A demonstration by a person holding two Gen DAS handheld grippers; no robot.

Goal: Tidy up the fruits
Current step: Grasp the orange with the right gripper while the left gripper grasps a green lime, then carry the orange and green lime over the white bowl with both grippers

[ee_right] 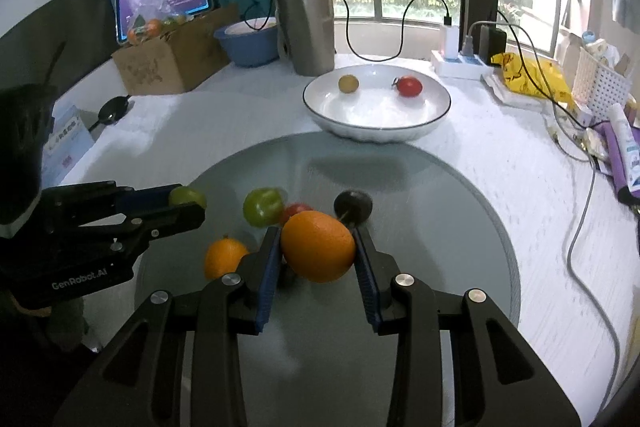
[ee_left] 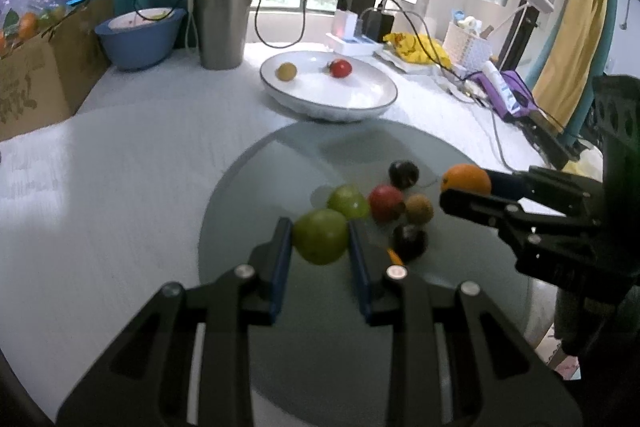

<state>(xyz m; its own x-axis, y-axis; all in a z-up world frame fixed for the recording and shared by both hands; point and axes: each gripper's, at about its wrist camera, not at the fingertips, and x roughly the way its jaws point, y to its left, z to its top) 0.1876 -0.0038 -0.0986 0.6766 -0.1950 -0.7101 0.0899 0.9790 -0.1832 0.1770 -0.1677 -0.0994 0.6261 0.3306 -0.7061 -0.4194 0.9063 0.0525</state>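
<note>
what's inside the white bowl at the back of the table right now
Inside the white bowl sit two fruits, apart from each other: a small yellow-brown fruit and a red fruit. The near rim hides a thin strip of the floor; the rest is bare.

Left wrist view: fisheye, looks forward and downward along the black two-finger left gripper [ee_left: 320, 239], whose fingers fill the lower centre of the frame. Close over the round grey glass turntable [ee_left: 248, 227]. White shallow bowl with dark rim [ee_left: 360, 103] sits upper centre; window beyond it.

Right wrist view: same forward-down slant along the black two-finger right gripper [ee_right: 318, 247], equally close.

Shared ground: both see the turntable [ee_right: 460, 227], the bowl [ee_right: 376, 131], the tall steel tumbler [ee_left: 222, 23] [ee_right: 308, 31] and the window. Each catches the other gripper at a frame edge: right one mid right, left one mid left.
</note>
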